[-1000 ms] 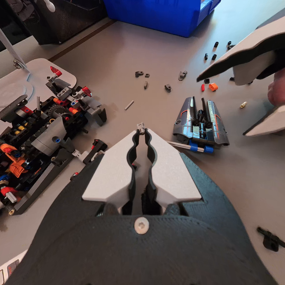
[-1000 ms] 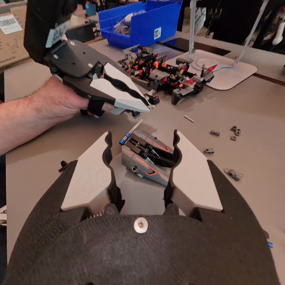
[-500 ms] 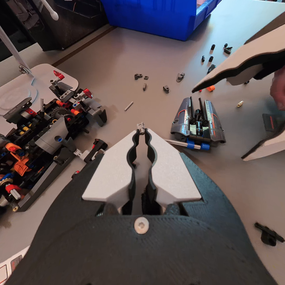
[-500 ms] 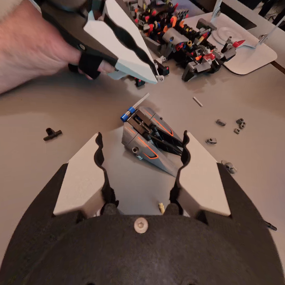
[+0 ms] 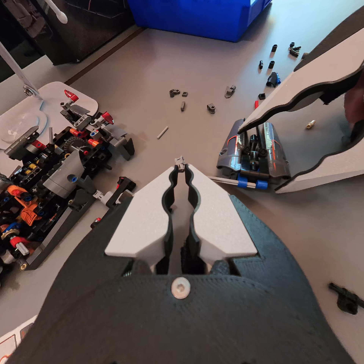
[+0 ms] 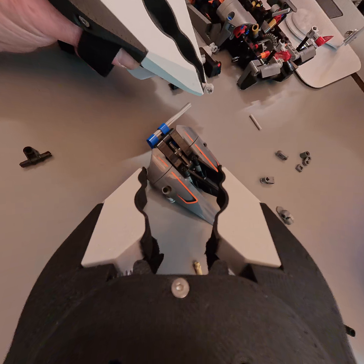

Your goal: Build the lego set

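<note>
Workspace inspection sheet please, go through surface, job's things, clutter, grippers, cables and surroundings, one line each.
Surface: grey table, matte.
Job's things: large lego chassis at left, partly on a white stand base; grey wedge subassembly with orange stripes and two blue bushes on a pale axle, lying on the table.
Clutter: loose grey connectors, a grey axle, small black pins, a tan pin, a black T-piece.
Grippers: left gripper shut on a small grey connector; right gripper open, its fingers either side of the wedge subassembly.
Cables: nothing seen.
Surroundings: blue bin at the table's far edge.
</note>
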Motion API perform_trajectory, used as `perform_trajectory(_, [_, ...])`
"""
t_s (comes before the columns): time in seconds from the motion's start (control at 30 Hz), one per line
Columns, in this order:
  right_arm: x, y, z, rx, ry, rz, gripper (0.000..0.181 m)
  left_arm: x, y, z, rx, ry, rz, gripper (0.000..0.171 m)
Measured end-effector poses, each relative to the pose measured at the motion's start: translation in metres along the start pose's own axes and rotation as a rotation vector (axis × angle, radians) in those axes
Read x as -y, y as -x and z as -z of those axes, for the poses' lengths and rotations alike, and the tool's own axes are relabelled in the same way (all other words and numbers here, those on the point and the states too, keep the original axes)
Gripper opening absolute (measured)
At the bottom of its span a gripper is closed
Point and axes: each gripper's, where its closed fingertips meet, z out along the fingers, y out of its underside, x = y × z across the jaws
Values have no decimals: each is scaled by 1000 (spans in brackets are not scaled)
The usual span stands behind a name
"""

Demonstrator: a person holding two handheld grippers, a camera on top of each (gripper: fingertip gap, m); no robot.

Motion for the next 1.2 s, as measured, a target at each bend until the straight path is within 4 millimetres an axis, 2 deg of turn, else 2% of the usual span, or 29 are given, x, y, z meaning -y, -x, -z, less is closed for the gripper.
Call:
perform_trajectory(0.1, [1,-1,0,43,-3,-23,69,1,0,1,-1,-8,3,5])
perform_trajectory(0.5, [16,-21,8,319,-82,-294,65,3,0,2,-10,-20,-4,5])
perform_trajectory(0.87, [17,-23,6,363,-132,-305,65,4,-3,0,-13,-15,-27,5])
perform_trajectory(1.2, [13,-23,9,343,-168,-271,65,5,3,-7,-2,-8,-21,5])
